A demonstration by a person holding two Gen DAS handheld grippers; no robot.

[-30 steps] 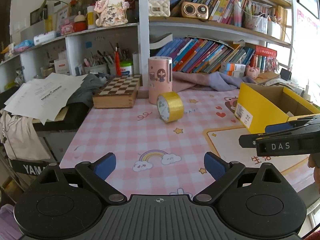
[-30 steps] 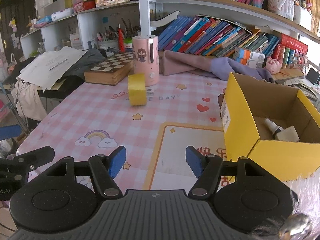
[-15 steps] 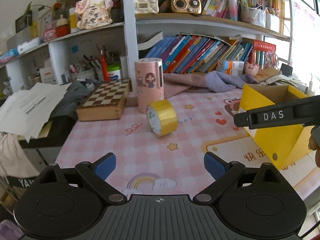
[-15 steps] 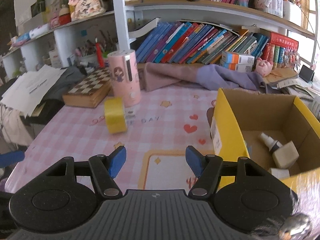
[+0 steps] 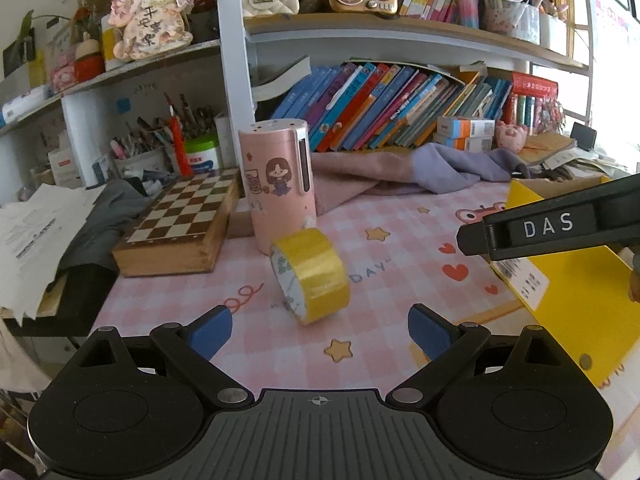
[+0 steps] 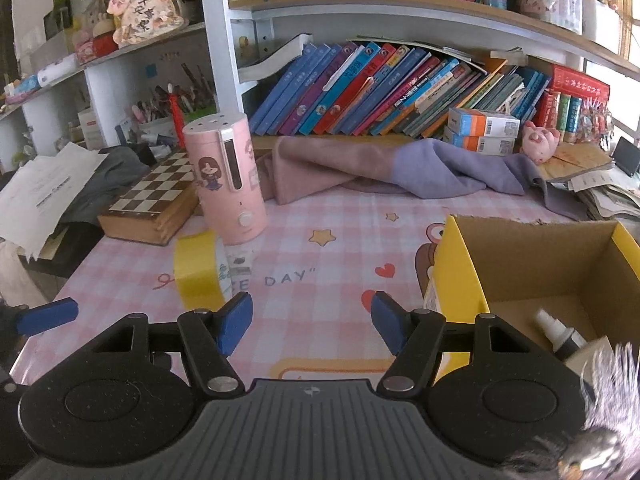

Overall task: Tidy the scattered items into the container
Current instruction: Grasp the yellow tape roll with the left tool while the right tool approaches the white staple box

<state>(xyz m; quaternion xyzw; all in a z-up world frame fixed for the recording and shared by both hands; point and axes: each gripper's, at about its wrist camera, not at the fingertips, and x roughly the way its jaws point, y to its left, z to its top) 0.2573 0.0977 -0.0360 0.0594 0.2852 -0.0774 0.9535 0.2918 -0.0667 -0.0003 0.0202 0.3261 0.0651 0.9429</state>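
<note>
A roll of yellow tape [image 5: 310,276] stands on edge on the pink checked table cover, just in front of a tall pink canister [image 5: 278,184]. My left gripper [image 5: 319,330] is open and empty, a short way before the roll. The same tape roll [image 6: 198,274] shows in the right wrist view, left of my right gripper [image 6: 312,318], which is open with nothing between its fingers. To the right stands the yellow cardboard box [image 6: 456,276], holding a small white bottle [image 6: 558,334] and a pale block. A blue fingertip [image 6: 48,316] of the left gripper shows at far left.
A wooden chessboard box [image 5: 180,228] lies left of the canister, with papers [image 5: 36,220] hanging over the table's left edge. A pink and purple cloth [image 6: 380,172] lies along the back, under bookshelves. The right gripper's black finger [image 5: 552,228] crosses in front of the yellow box [image 5: 576,300].
Both grippers have moved forward over the table, so the tape roll, canister and box look nearer and larger. Neither jaw opening has changed.
</note>
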